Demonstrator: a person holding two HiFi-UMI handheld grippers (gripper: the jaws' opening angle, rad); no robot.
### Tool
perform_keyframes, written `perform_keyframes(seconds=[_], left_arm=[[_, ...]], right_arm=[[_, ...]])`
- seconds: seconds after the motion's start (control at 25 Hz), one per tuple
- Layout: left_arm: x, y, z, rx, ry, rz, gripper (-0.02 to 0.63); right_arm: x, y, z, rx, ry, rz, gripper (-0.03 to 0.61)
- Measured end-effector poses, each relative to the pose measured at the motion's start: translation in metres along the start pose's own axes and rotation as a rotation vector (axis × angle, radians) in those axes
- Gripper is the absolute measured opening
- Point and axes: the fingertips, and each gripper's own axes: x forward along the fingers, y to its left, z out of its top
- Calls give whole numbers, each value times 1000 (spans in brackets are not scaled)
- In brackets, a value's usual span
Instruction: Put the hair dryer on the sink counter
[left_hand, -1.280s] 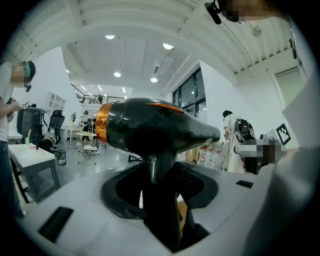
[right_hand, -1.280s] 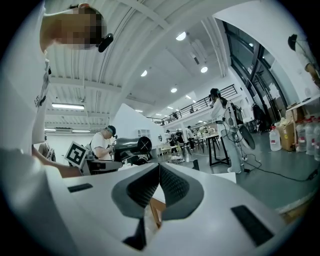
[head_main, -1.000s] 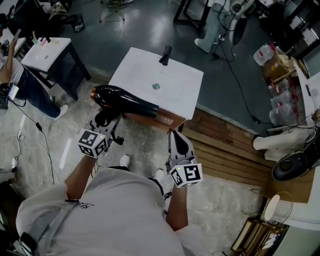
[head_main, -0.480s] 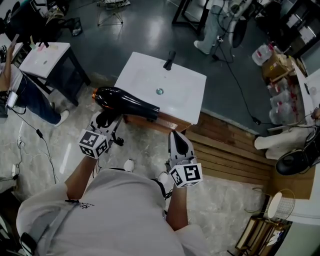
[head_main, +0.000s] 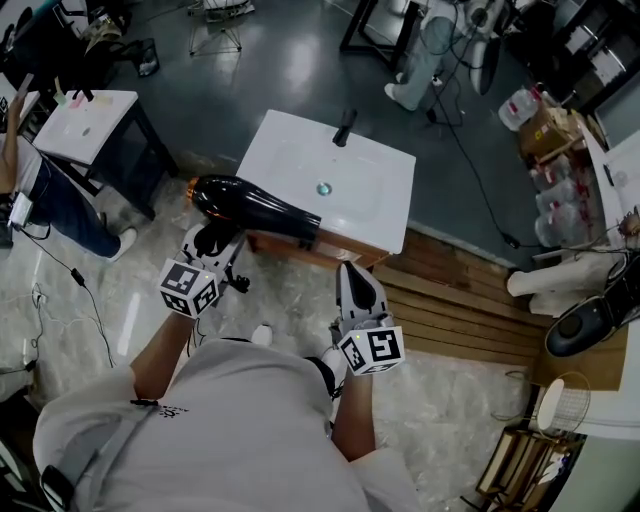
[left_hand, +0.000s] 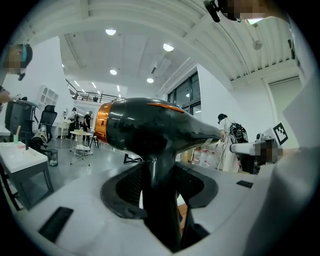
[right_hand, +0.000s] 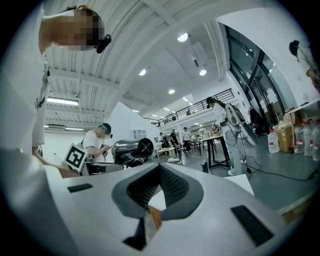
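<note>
In the head view the black hair dryer (head_main: 250, 205) with an orange rear ring lies level, its nozzle over the front edge of the white sink counter (head_main: 375, 215). My left gripper (head_main: 213, 240) is shut on its handle from below. The left gripper view shows the hair dryer (left_hand: 155, 127) upright between the jaws, the handle pinched low. The right gripper (head_main: 358, 283) hangs in front of the counter, shut, with nothing in it. From the right gripper view the hair dryer (right_hand: 132, 149) appears at left and the sink counter (right_hand: 247, 182) at right.
A black faucet (head_main: 344, 127) and a drain (head_main: 323, 188) are on the counter. A wooden slatted platform (head_main: 450, 300) lies to the right, a small white table (head_main: 85, 120) and a seated person (head_main: 50, 190) to the left. Cables and bottles (head_main: 545, 120) crowd the far right.
The sink counter has drifted closer and slightly right in the head view as both grippers travel toward it. The hair dryer stays gripped in the left gripper; the right stays shut.
</note>
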Motion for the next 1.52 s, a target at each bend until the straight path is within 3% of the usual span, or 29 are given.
perform_keyframes(seconds=[0.92,1.52], left_arm=[[-18,60,-5,-23,6,4,183],[4,67,-11,-35,15,9,183]], right_arm=[[51,43,-8,-31,34,17,8],[67,24,-30,-25,96,-19,8]])
